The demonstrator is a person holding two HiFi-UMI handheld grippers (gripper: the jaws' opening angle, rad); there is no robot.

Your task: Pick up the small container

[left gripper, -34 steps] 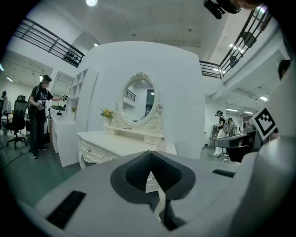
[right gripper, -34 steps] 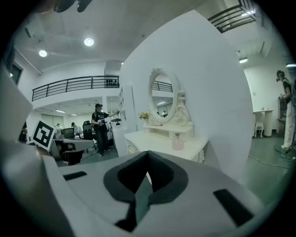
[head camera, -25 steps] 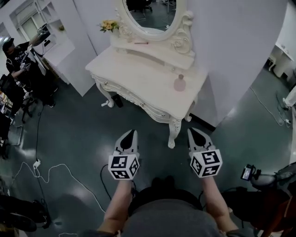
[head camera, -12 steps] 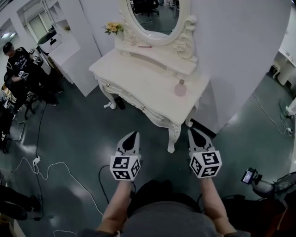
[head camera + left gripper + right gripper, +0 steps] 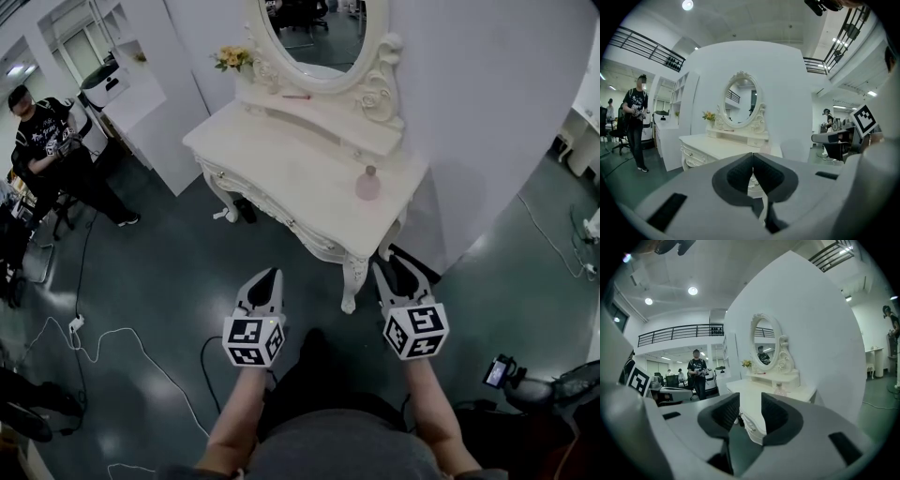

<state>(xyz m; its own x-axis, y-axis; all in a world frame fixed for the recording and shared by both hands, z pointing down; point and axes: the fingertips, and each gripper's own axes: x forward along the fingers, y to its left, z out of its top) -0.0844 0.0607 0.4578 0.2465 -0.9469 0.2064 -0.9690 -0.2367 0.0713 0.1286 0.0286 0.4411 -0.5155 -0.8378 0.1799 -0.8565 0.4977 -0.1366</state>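
The small container, a pink bottle (image 5: 367,185), stands upright near the right end of the white dressing table (image 5: 286,164); the right gripper view shows the bottle (image 5: 778,389) far ahead on that table. Both grippers hang over the floor in front of the table, well short of it. My left gripper (image 5: 265,279) is shut and empty, its jaws meeting in the left gripper view (image 5: 752,161). My right gripper (image 5: 396,270) points toward the table's front leg; its jaws are opening, with a clear gap and nothing between them (image 5: 750,409).
An oval mirror (image 5: 323,28) and yellow flowers (image 5: 234,58) sit at the table's back. A white curved wall (image 5: 487,122) rises to the right. A person (image 5: 47,131) sits at far left. Cables (image 5: 112,342) trail on the floor, and a small camera (image 5: 497,372) stands at lower right.
The right gripper's jaws have parted from shut. The table sits slightly lower in the head view. The left gripper has stayed shut and nearly still.
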